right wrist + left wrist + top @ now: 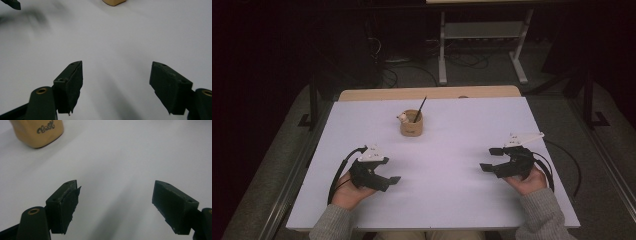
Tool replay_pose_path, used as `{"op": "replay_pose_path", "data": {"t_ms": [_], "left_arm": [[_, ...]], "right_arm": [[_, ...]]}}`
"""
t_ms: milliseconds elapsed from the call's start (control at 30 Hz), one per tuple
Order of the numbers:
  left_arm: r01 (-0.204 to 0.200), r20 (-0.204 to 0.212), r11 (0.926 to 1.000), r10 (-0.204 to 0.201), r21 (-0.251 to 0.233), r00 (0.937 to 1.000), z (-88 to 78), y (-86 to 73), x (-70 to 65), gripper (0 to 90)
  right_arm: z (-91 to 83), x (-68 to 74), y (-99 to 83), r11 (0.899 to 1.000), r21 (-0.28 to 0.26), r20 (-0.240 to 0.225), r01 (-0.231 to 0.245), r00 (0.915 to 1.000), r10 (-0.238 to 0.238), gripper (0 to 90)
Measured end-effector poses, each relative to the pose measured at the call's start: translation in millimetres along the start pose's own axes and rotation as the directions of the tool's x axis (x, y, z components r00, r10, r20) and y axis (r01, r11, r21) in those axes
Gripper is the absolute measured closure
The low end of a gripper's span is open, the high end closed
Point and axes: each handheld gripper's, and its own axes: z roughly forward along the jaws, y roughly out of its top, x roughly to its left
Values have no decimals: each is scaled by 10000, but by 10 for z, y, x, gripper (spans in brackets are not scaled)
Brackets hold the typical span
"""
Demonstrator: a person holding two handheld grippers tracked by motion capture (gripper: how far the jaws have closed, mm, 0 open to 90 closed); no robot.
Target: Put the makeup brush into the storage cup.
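Note:
A small tan cup [411, 124] with a dark stick leaning in it and a small pale object at its rim stands on the white table [447, 130], toward the back middle. My left gripper [393, 176] is held low at the front left, jaws open and empty, pointing right. In the left gripper view the cup [37, 131] sits at the top left, well ahead of the open jaws [115, 202]. My right gripper [490, 158] is held at the front right, open and empty, pointing left. The cup's base [113, 2] peeks in at the top of the right gripper view, ahead of its jaws [116, 85].
The white table has a wooden strip [427, 93] along its far edge. Behind it on the dark floor are a metal stand [482, 40] and cables. Black cables trail from both grippers. The left gripper's fingertip [11, 3] shows at the top left of the right gripper view.

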Motion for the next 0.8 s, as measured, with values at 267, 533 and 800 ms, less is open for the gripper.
{"op": "replay_pose_path", "data": {"t_ms": [267, 533, 800], "left_arm": [[131, -98, 9999, -132, -71, 9999, -36, -127, -40, 198], [252, -190, 9993, -257, -265, 9995, -46, -199, -49, 196], [315, -221, 9991, -322, -277, 9992, -35, -230, -21, 188]], "right_arm": [[5, 38, 12, 9999, 31, 23, 153, 9999, -153, 254], [5, 57, 14, 9998, 61, -26, 166, 9999, -166, 254], [13, 64, 13, 9997, 93, -78, 233, 9997, -233, 254]]}}
